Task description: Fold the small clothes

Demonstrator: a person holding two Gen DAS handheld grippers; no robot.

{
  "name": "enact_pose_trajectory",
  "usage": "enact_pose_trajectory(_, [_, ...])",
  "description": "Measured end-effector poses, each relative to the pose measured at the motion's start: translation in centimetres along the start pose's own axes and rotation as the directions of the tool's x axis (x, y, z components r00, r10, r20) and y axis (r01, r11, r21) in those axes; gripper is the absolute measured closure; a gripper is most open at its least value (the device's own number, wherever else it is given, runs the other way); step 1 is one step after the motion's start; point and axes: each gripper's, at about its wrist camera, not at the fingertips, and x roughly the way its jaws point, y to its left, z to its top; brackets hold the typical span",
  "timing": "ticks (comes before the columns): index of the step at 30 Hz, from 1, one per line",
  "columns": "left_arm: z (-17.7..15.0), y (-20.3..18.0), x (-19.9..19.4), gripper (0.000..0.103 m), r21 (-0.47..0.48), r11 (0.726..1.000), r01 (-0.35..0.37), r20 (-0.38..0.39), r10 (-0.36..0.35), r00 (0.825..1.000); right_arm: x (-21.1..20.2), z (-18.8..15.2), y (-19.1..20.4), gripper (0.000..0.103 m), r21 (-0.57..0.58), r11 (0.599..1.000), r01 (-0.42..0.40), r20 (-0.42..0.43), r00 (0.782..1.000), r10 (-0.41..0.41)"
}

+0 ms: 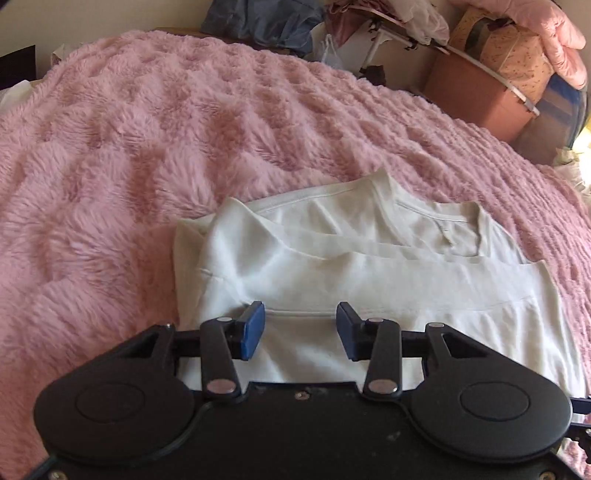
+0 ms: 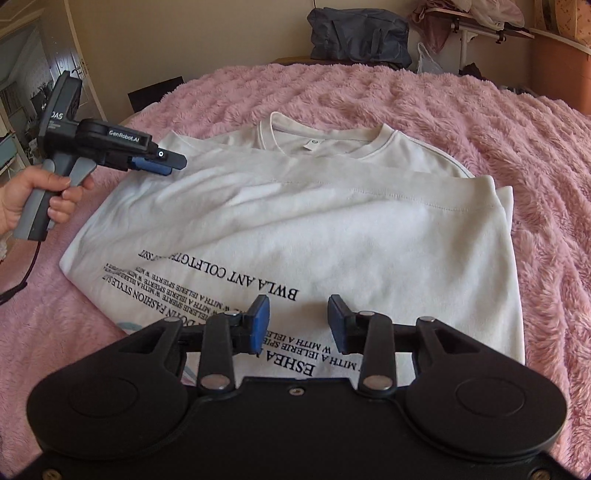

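A white T-shirt (image 1: pixel 369 266) (image 2: pixel 314 229) lies on the pink fluffy blanket (image 1: pixel 147 147) (image 2: pixel 480 110), with one side folded over the middle. Its collar points away from me, and black printed lettering (image 2: pixel 221 284) shows on the near part. My left gripper (image 1: pixel 301 325) is open just above the shirt's left part, with nothing between its blue pads. The right wrist view shows the left gripper (image 2: pixel 159 162) from the side over the shirt's left edge, held by a hand (image 2: pixel 33 199). My right gripper (image 2: pixel 298 317) is open over the printed area and holds nothing.
A grey bag (image 2: pixel 358 33) (image 1: pixel 258 22) sits beyond the far edge of the bed. A brown box (image 1: pixel 476 92), patterned boxes and a pink quilt (image 1: pixel 546 33) are stacked at the right. A white folding frame (image 2: pixel 465 33) stands at the back. The blanket spreads wide around the shirt.
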Motion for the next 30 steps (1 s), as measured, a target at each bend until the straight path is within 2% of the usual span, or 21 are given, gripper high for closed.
enact_pose_trajectory(2, [-0.1, 1.2, 0.5, 0.059, -0.002, 1.0, 0.0, -0.007, 0.0, 1.0, 0.2, -1.3, -0.7, 0.068, 0.006, 1.0, 0.005, -0.027, 1.0, -0.005])
enact_pose_trajectory(4, [0.0, 1.6, 0.8, 0.068, -0.008, 1.0, -0.018, -0.006, 0.018, 1.0, 0.2, -2.4, -1.4, 0.069, 0.023, 1.0, -0.004, -0.036, 0.999, 0.005])
enact_pose_trajectory(7, [0.2, 2.3, 0.1, 0.071, -0.063, 0.998, 0.002, -0.009, -0.003, 1.0, 0.1, -3.2, -2.0, 0.069, 0.043, 0.999, -0.017, -0.036, 0.999, 0.018])
enact_pose_trajectory(10, [0.2, 1.7, -2.1, 0.063, -0.093, 0.994, 0.05, 0.02, -0.048, 0.999, 0.0, -2.9, -1.7, 0.068, 0.057, 0.998, -0.011, -0.032, 0.999, 0.013])
enact_pose_trajectory(13, [-1.1, -0.2, -5.1, 0.058, -0.043, 0.993, 0.109, 0.046, -0.107, 0.993, -1.1, -2.1, -1.1, 0.067, 0.067, 0.997, -0.025, 0.019, 1.0, 0.023])
enact_pose_trajectory(16, [-3.0, -1.5, -7.8, 0.055, 0.029, 0.992, 0.123, 0.052, -0.124, 0.991, -2.0, -1.4, -0.2, 0.066, 0.043, 0.999, -0.006, 0.044, 0.999, 0.005])
enact_pose_trajectory(18, [-3.9, -1.0, -8.5, 0.054, 0.027, 0.993, 0.119, 0.03, -0.12, 0.992, -2.4, -1.0, 0.5, 0.066, 0.047, 0.998, -0.034, 0.042, 0.999, 0.032])
enact_pose_trajectory(22, [-4.8, 1.9, -9.2, 0.054, -0.041, 0.995, 0.089, 0.007, -0.089, 0.996, -2.5, -0.3, 4.6, 0.056, -0.023, 0.995, -0.092, 0.062, 0.994, 0.094])
enact_pose_trajectory(27, [-5.2, 6.8, -10.4, 0.053, -0.16, 0.983, 0.094, 0.011, -0.094, 0.996, -1.0, 0.3, 13.1, 0.056, -0.191, 0.974, -0.119, 0.089, 0.987, 0.137])
enact_pose_trajectory(30, [-5.2, 9.3, -10.4, 0.053, -0.228, 0.966, 0.126, 0.015, -0.126, 0.992, 0.5, 0.5, 18.3, 0.056, -0.29, 0.948, -0.131, 0.078, 0.984, 0.16])
